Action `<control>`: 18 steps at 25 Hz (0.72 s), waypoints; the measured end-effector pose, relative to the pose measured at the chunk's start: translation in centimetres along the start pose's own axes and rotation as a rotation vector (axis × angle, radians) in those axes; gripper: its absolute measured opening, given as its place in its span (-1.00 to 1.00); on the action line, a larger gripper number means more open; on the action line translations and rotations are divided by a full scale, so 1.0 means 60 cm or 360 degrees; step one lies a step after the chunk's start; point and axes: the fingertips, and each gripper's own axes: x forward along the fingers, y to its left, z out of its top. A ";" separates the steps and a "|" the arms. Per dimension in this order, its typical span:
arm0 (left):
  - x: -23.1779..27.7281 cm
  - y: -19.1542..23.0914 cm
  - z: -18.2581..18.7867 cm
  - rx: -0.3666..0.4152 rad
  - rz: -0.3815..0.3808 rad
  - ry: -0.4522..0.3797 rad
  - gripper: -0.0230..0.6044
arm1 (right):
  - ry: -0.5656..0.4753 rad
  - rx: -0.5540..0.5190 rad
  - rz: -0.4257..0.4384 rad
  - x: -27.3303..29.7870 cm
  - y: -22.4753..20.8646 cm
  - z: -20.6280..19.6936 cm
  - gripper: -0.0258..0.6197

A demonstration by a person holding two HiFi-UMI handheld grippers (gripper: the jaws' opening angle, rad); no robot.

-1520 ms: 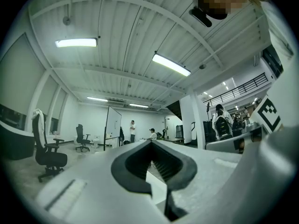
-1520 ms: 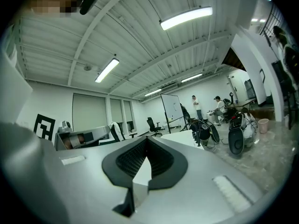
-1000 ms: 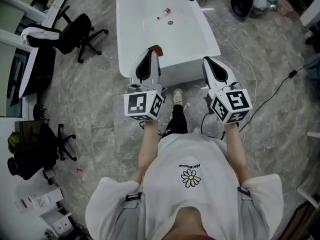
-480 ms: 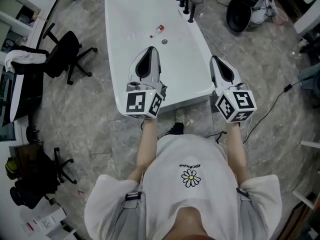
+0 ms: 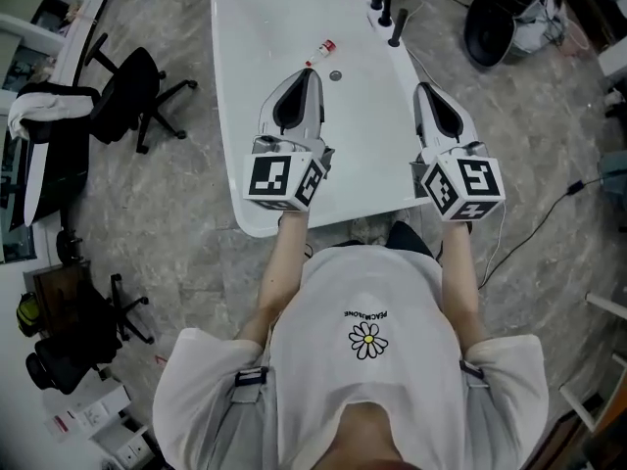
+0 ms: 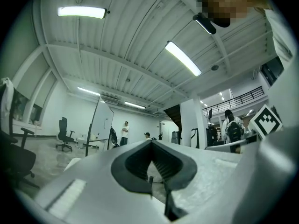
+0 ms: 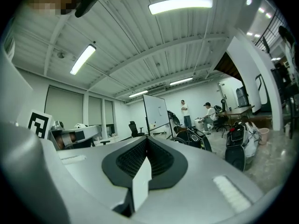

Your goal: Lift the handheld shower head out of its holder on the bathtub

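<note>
L tongs [image 5: 306, 70], R tongs [image 5: 423, 87] closed over tub [image 5: 247, 37]; shirt text [image 5: 362, 314] illegible

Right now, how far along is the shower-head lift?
Nothing is done yet: the dark shower fittings on the far rim of the bathtub stand untouched. In hand: left gripper and right gripper hover over the near end, both shut and empty. Left: reach them, grip the handheld piece, lift it out.
</note>
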 end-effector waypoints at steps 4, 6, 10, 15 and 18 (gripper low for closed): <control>0.029 0.046 0.013 0.0031 0.0068 0.0036 -0.93 | -0.0034 0.0054 0.0051 0.065 0.003 0.014 -0.84; 0.051 0.058 0.025 0.0043 0.0099 0.0023 -0.93 | -0.0042 0.0059 0.0087 0.091 -0.002 0.027 -0.84; 0.100 0.055 0.037 0.0072 0.0122 -0.0034 -0.93 | -0.0053 0.0044 0.0149 0.122 -0.026 0.045 -0.84; 0.147 0.047 0.042 0.0066 0.0113 -0.0044 -0.93 | -0.0048 -0.0001 0.0168 0.154 -0.046 0.060 -0.84; 0.172 0.040 0.039 0.0062 0.0100 -0.0047 -0.93 | -0.0056 -0.0019 0.0178 0.168 -0.060 0.072 -0.84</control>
